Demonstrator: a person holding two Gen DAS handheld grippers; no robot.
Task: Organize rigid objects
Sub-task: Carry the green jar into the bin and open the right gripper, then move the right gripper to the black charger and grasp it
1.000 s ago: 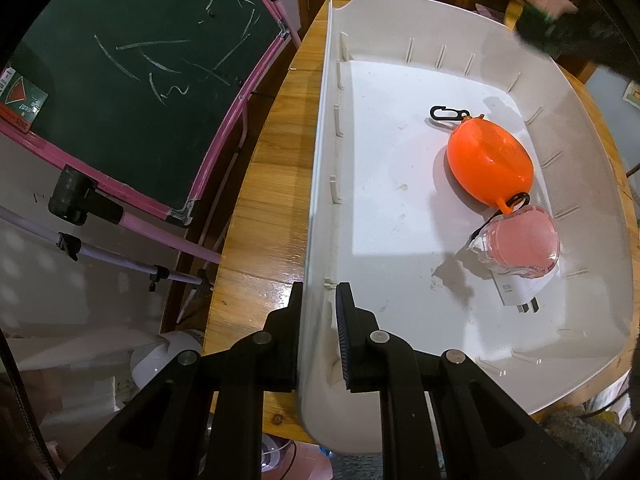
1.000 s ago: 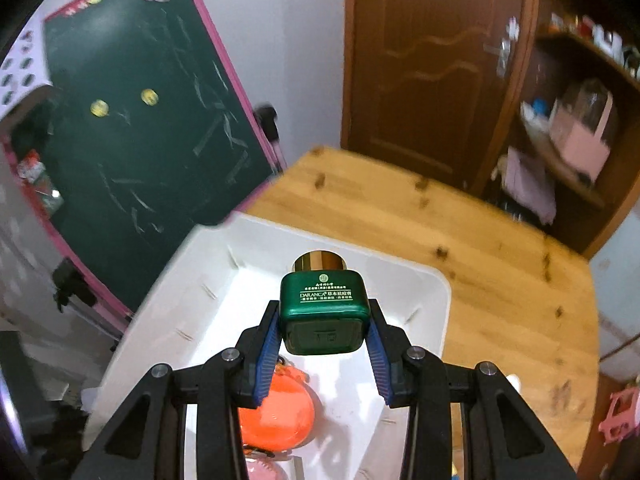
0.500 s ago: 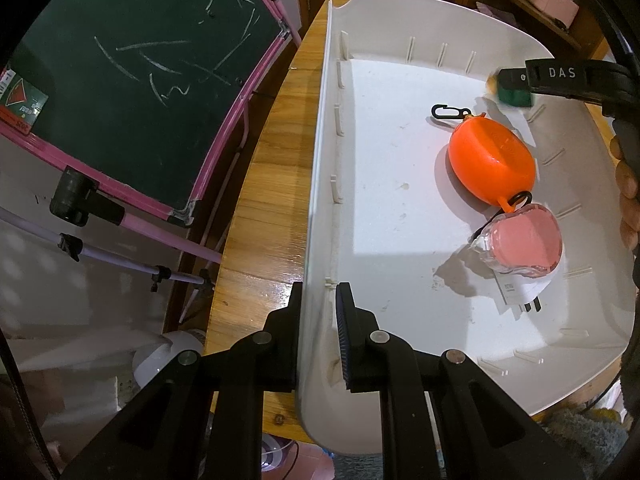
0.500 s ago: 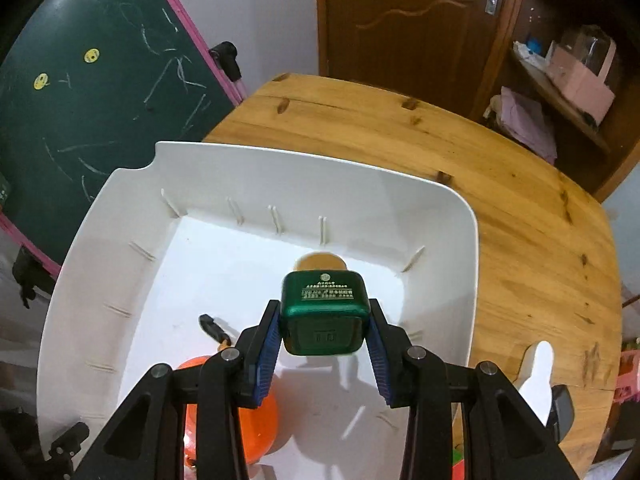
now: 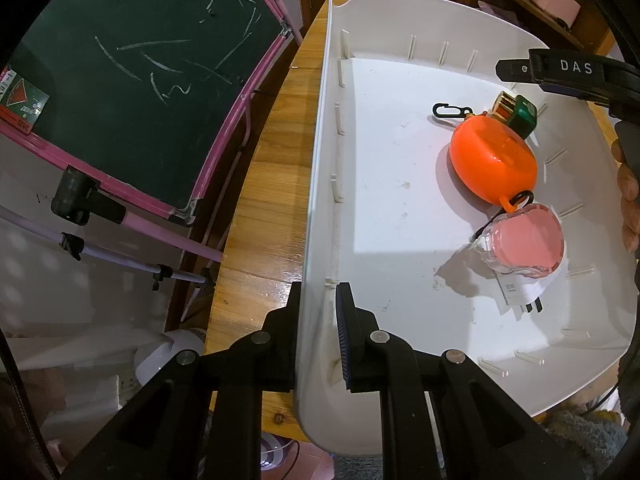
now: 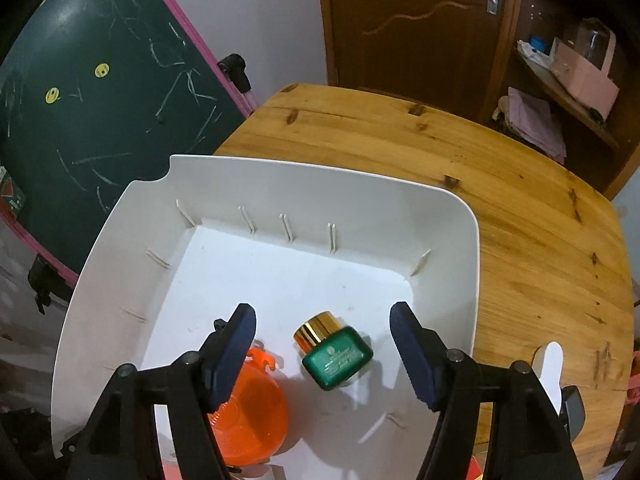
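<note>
- Chalkboard (image 5: 132,80) at upper left of the left wrist view, pink-framed, well clear of the work.
- Left gripper (image 5: 318,332) at lower centre, pinching the near wall of the white bin (image 5: 320,200); one finger outside, one inside, steadying it on the wooden table (image 5: 260,216).
- Further right in that view: orange case (image 5: 493,160) in the bin, pink case (image 5: 526,242) touching its lower end, white plug (image 5: 520,292) tucked under the pink one.
- Green jar (image 5: 516,111) at upper right, lying on its side just behind the orange case, gold cap pointing left.
- Over to the right wrist view: right gripper (image 6: 324,354) at lower centre, jaws opening, spread wide.
- Green jar on the bin floor between the fingers (image 6: 236,344), touching neither; looks released.
- Risk, by judgement: jar on its side could roll against the orange case or toward the right wall; a careless lift could clip it with a finger.
- Risk on the left: slackening the pinch early could let the bin shift on the table.
</note>
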